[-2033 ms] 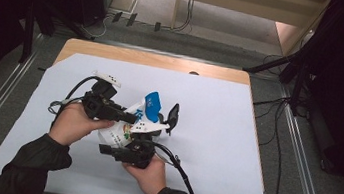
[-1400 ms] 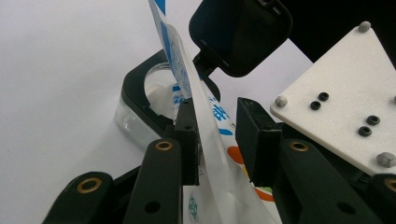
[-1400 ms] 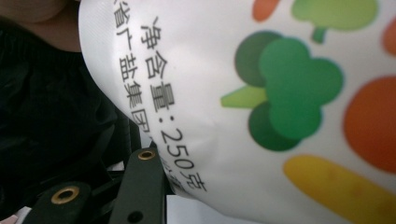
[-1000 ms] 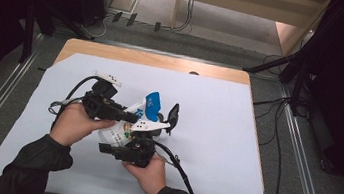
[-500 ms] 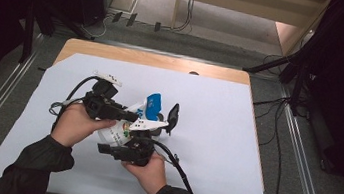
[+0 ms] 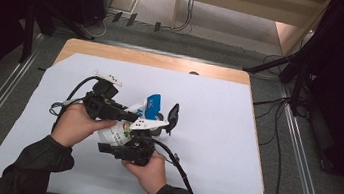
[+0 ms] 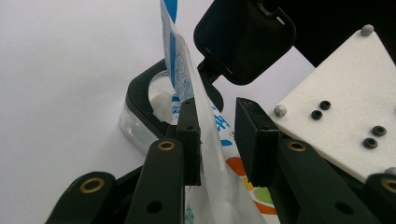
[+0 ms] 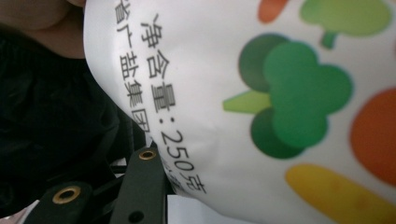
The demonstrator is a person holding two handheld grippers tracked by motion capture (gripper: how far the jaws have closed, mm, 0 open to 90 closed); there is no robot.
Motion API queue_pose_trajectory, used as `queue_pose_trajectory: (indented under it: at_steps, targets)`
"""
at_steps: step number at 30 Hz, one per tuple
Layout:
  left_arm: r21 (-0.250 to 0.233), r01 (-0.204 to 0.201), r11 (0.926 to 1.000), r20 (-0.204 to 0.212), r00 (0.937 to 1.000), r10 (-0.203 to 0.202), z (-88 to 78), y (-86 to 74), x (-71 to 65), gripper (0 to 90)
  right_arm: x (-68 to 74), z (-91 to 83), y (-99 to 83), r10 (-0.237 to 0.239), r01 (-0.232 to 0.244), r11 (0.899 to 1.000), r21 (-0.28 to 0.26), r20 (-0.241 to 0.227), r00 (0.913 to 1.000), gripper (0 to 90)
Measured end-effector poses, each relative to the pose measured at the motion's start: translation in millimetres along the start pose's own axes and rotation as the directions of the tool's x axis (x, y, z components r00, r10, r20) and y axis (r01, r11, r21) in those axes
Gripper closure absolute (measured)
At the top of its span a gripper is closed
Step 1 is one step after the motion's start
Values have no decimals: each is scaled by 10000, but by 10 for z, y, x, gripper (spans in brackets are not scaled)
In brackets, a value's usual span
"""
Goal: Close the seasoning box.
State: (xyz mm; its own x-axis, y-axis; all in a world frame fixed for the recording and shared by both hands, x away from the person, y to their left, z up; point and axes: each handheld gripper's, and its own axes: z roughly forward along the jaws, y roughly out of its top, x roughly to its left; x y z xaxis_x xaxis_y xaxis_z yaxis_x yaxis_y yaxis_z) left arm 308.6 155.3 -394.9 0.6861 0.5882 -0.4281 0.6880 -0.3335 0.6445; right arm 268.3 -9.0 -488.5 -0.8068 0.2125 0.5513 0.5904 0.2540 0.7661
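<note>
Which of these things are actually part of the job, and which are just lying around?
In use: the printed bag, the clear container with its open black lid, the left gripper, the right gripper.

Lying about: floor cables, wooden shelf.

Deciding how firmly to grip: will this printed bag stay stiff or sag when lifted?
Probably floppy: the bag folds thinly between the left gripper jaws. Its glossy printed film looks slippery. It bulges taut, so it may hold something heavy.

Open lid (image 6: 173,118) beside bag (image 6: 151,105)
</note>
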Motion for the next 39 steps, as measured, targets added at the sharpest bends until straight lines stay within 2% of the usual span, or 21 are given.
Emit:
queue_pose_trajectory:
  at_steps: [10,39]
  targets:
    - [85,-71,9999,-91,9999,71,15,11,-17,726,-5,0,-9,109,-111,9999,-118,-149,9998,647]
    - [179,-123,9998,-47,9999,124,70,-6,-22,727,-15,11,-37,1,-1,10000,-85,-45,10000,648]
